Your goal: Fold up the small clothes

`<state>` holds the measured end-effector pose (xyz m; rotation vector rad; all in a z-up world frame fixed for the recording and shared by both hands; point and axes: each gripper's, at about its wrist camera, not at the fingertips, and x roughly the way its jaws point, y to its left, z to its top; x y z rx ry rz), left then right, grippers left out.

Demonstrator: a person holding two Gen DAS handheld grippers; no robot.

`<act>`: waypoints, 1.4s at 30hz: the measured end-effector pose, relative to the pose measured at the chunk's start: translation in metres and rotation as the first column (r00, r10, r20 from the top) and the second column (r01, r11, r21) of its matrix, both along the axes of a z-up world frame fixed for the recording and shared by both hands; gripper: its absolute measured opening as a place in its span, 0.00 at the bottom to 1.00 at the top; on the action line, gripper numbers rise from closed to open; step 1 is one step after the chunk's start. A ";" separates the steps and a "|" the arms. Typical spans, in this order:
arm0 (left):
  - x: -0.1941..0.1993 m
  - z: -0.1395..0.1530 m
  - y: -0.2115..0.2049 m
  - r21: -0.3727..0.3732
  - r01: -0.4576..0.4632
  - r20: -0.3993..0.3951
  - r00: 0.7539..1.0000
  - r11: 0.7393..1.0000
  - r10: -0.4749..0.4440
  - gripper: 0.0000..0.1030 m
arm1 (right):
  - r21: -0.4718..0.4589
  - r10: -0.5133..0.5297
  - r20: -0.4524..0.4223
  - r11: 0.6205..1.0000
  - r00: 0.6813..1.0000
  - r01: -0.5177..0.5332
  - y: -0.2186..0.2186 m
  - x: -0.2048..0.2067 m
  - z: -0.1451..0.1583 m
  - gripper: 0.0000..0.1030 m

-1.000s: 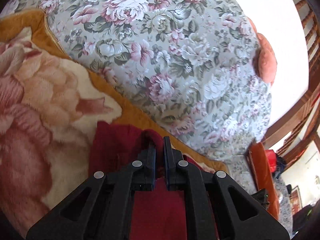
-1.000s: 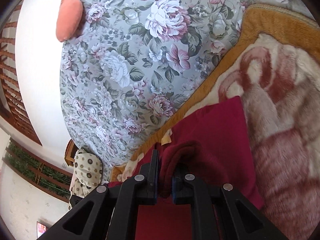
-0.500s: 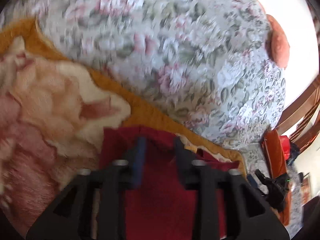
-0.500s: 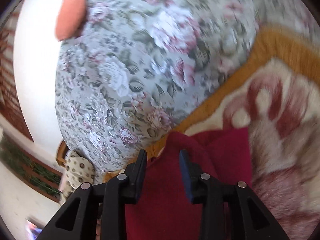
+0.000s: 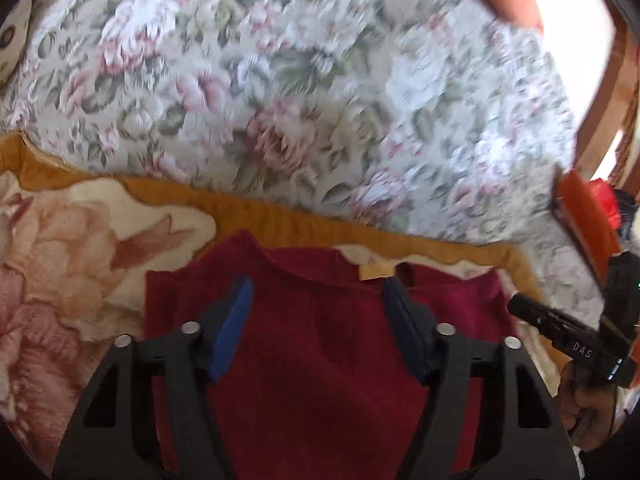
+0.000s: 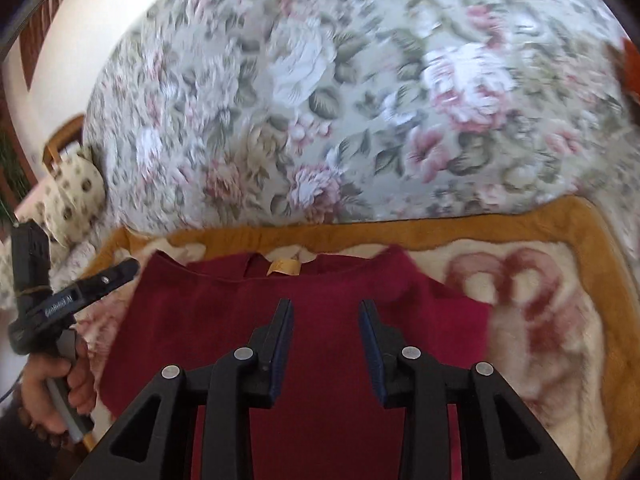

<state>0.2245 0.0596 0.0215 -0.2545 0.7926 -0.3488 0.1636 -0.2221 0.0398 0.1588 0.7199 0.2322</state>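
red garment (image 5: 320, 340) flat on blanket (image 5: 80, 248), near its gold edge | left claw (image 5: 316, 300) just opened, empty | right claw (image 6: 326, 320) apart, empty

The garment (image 5: 320, 344) lies flat on a blanket (image 5: 80, 248) spread over the bed, its neckline with the label (image 6: 283, 267) toward the blanket's far edge. Beyond that edge the bedspread (image 6: 340, 100) stretches away. The left gripper (image 5: 316, 320) and the right gripper (image 6: 326, 322) hang side by side above the garment, jaws apart, nothing between them. A pillow (image 6: 72, 196) lies at the bed's far left corner.
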 end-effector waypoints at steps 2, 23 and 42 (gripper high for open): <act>0.018 -0.012 -0.001 0.044 -0.043 -0.038 0.998 0.998 0.045 0.59 | -0.033 -0.011 -0.013 0.999 1.000 0.011 0.004 0.021 -0.010 0.31; 0.050 -0.069 0.028 -0.045 -0.116 -0.083 0.990 0.992 0.112 0.52 | -0.116 -0.072 -0.103 0.991 0.992 0.060 -0.014 0.076 -0.069 0.29; 0.026 0.003 0.048 -0.138 -0.085 -0.104 0.992 0.987 0.070 0.66 | -0.082 -0.143 -0.101 0.987 0.985 0.135 -0.009 0.040 -0.005 0.29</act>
